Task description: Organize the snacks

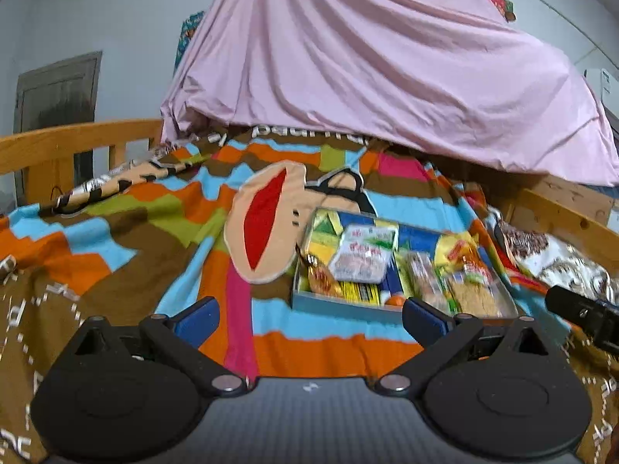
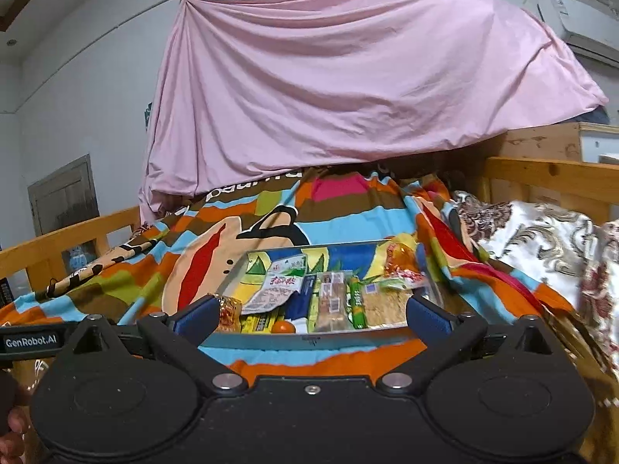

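Observation:
A shallow grey tray [image 1: 340,303] [image 2: 309,335] lies on the striped bedspread and holds several snack packets. Among them are a white and red packet [image 1: 361,257] [image 2: 280,288], a green stick packet [image 2: 358,303], an orange-red packet [image 2: 400,259] and a small orange fruit [image 2: 283,326]. My left gripper [image 1: 309,315] is open and empty, hovering near the tray's front left corner. My right gripper [image 2: 309,313] is open and empty just in front of the tray's near rim. The right gripper's body shows at the right edge of the left wrist view [image 1: 584,315].
The colourful bedspread [image 1: 135,232] covers the bed. A pink sheet [image 1: 367,69] hangs over the far end. Wooden rails [image 1: 58,143] [image 2: 553,178] run along both sides. A patterned white and brown quilt [image 2: 541,239] lies at the right.

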Available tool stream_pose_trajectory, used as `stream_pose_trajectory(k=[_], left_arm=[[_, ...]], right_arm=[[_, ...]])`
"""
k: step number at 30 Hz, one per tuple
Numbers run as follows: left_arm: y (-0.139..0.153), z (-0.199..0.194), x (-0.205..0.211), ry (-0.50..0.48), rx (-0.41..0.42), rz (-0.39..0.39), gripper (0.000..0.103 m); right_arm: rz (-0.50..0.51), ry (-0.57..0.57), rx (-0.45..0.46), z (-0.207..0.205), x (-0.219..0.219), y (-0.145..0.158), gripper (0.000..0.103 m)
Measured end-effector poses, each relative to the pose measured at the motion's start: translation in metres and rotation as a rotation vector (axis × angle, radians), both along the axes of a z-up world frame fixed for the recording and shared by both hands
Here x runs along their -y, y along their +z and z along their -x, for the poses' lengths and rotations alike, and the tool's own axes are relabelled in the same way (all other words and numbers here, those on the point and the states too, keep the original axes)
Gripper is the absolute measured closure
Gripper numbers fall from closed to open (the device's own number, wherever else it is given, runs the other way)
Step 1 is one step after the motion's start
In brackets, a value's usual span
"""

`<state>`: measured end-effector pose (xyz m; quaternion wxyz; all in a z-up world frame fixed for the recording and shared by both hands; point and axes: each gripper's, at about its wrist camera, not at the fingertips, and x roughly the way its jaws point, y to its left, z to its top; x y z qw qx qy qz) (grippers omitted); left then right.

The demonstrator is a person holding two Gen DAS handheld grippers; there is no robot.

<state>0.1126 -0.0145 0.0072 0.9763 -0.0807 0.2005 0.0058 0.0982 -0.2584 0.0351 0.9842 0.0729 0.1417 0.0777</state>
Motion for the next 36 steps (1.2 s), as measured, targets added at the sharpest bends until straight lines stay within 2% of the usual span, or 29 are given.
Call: stream_pose_trajectory(k=[9,14,21,36], left_arm=[[-0.006,0.027,-0.010,-0.032,0.022,-0.012,0.001],[-0.009,0.034,-0.007,-0.061,0.051,-0.057,0.001],[-0.017,0.038,-0.008,-0.089,0.059,-0.077,0.001],[-0.030,0.032,-0.015,-0.078,0.041,-0.065,0.001]], right_arm=[[0.067,-0.035,0.012,0.040,-0.010,-0.003,0.001],[0.083,-0.052,0.017,0.051,-0.015,-0.010,0.001],[0.090,-0.064,-0.013,0.048,-0.018,-0.022,0.001],[0.082,-0.075,-0.064,0.028,-0.019,-0.038,0.001]])
